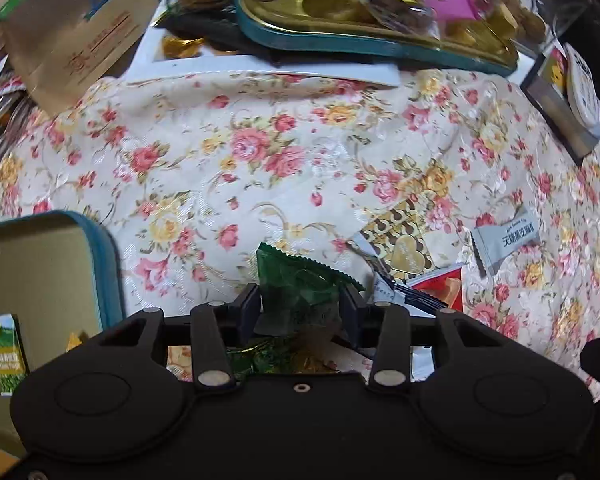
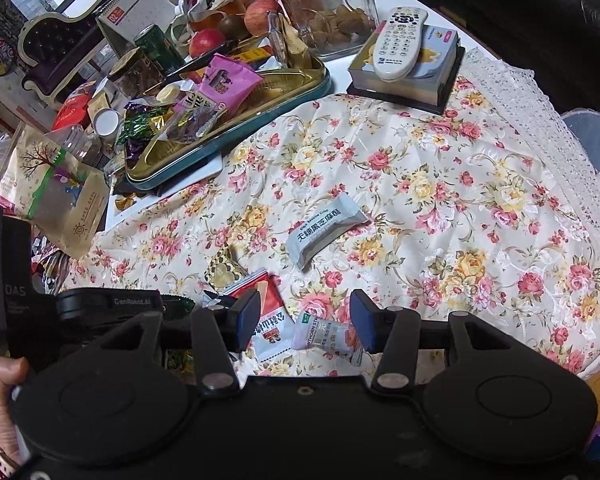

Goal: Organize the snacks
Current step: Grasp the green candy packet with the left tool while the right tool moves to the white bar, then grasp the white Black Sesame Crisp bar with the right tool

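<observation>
My left gripper (image 1: pixel 300 304) is shut on a green wrapped snack (image 1: pixel 296 280) and holds it above the floral tablecloth. An open teal tin (image 1: pixel 100 264) with a gold inside lies at its left. My right gripper (image 2: pixel 304 320) is open, low over a pale hawthorn snack packet (image 2: pixel 324 336) and beside a red and white packet (image 2: pixel 270 320). A grey sesame crisp bar (image 2: pixel 324 232) and a gold heart chocolate (image 2: pixel 222 270) lie further ahead; both also show in the left wrist view, the bar (image 1: pixel 504 240) and the chocolate (image 1: pixel 404 248).
A teal tin lid (image 2: pixel 228 140) heaped with sweets sits at the back left on a white box. A paper bag (image 2: pixel 60 200), jars, fruit, a remote (image 2: pixel 398 42) on a box and a glass jar (image 2: pixel 328 8) crowd the back. The table edge runs along the right.
</observation>
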A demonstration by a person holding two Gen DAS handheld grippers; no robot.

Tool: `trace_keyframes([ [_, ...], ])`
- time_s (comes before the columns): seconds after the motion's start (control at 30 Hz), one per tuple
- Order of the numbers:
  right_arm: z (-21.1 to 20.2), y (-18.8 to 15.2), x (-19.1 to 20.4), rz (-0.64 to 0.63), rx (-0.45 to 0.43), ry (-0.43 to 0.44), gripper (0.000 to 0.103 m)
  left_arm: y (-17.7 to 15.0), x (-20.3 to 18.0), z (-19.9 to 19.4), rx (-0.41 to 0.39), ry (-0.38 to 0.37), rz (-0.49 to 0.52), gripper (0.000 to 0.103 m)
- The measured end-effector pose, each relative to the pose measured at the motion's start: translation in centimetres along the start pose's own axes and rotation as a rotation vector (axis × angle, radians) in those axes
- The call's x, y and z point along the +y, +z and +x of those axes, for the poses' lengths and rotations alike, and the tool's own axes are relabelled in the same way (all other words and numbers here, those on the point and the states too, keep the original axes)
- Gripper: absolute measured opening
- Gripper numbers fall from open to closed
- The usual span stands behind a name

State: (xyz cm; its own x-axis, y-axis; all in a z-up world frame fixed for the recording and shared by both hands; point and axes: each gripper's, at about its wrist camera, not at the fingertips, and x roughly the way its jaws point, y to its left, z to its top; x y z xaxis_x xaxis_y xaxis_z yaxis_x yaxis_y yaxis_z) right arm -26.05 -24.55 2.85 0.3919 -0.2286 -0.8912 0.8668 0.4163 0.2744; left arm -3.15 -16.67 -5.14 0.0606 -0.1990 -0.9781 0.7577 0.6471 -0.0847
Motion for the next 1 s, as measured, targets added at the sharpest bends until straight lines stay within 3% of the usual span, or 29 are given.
trace_keyframes([
  [0.1, 0.5, 0.2, -0.8, 0.034, 0.023, 0.003, 0.052, -0.2, -0.9, 0.8, 0.007, 0.028, 0.012, 0.056],
  [0.33, 3.0, 0.2, -3.3, 0.133, 0.105, -0.043, 0.052, -0.1, -2.3, 2.3, 0.048, 0.048, 0.011, 0.055],
  [0.47, 4.3, 0.1, -4.1, 0.177, 0.142, -0.053, 0.052, 0.1, -2.2, 2.5, 0.055, 0.019, -0.046, 0.052],
  [0.57, 4.6, 0.5, -4.6, 0.238, 0.113, -0.045, 0.052, 0.4, -1.5, 2.1, 0.065, -0.021, -0.1, 0.051],
  [0.8, 6.0, 2.5, -4.3, 0.374, 0.011, -0.056, 0.052, 0.3, -0.7, -1.0, 0.025, -0.009, -0.143, 0.051],
  [1.0, 8.1, 3.3, -2.2, 0.411, -0.001, -0.064, 0.053, -1.4, -0.7, -3.9, 0.026, -0.042, -0.152, 0.051],
])
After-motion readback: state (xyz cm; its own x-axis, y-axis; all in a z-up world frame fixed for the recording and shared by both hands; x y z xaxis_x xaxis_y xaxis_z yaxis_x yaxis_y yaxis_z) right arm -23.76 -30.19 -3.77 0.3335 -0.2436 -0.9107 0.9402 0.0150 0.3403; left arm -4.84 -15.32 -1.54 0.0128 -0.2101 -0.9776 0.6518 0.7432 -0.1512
